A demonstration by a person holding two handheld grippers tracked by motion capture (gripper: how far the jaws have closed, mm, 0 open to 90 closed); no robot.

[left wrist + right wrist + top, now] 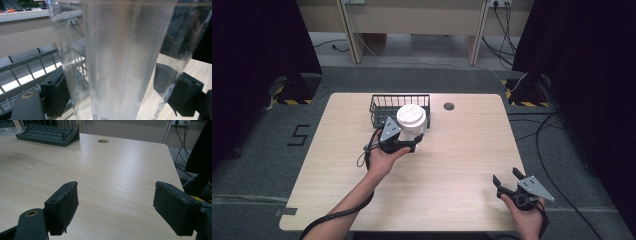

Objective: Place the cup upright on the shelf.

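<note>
My left gripper [409, 144] is shut on a tall translucent container [412, 122] with a round white lid, held at the front right corner of a dark wire basket [400, 96]. In the left gripper view the container [125, 60] stands upright between the two black pads [58, 93], and the basket's wires [30, 65] run behind it on the left. I cannot tell whether the container's base touches the table. My right gripper [505, 175] is open near the table's front right corner, and nothing lies between its jaws in the right gripper view [116, 205].
The light wooden table [452, 165] has a round cable hole [449, 106] right of the basket, and the same hole [103, 141] shows far ahead in the right gripper view. The basket [50, 135] sits at the far left there. Cables trail on the floor at the right.
</note>
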